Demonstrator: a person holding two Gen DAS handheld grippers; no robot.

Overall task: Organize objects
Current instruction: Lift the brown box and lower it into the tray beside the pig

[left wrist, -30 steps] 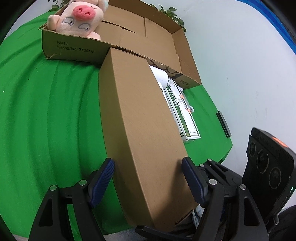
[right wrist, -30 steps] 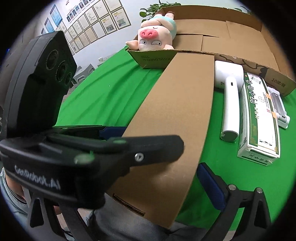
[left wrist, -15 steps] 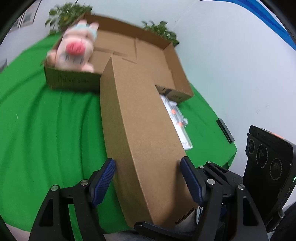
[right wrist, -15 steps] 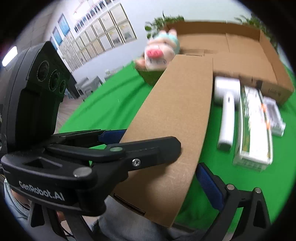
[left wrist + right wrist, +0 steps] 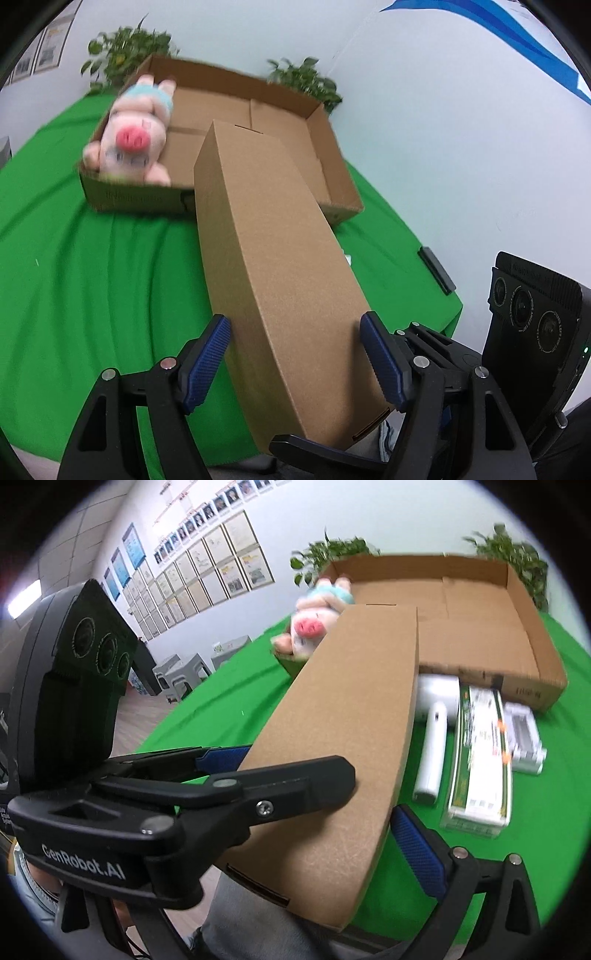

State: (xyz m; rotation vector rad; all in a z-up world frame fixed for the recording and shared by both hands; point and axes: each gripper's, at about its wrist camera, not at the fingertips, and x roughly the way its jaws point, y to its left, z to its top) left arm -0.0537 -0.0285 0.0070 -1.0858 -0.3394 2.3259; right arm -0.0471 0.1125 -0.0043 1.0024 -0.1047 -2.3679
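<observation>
A long brown cardboard box [image 5: 273, 266] is held by its near end, its far end raised over the front wall of a wide open carton [image 5: 325, 162]. My left gripper [image 5: 295, 354] is shut on the long box's two sides. My right gripper [image 5: 317, 808] is shut on the same box [image 5: 343, 734] from the other side; its left finger is hidden behind the left gripper. A pink plush pig [image 5: 133, 144] lies in the carton's left corner, also seen in the right wrist view [image 5: 314, 620].
On the green cloth [image 5: 85, 266] right of the long box lie a white hair dryer [image 5: 432, 746], a green-and-white packet [image 5: 480, 760] and a small white device [image 5: 524, 738]. A black flat object [image 5: 436, 273] lies near the table's right edge. Plants stand behind the carton.
Both grippers have lifted the long box and carried it forward; its far end rose from in front of the carton to above the carton's front wall.
</observation>
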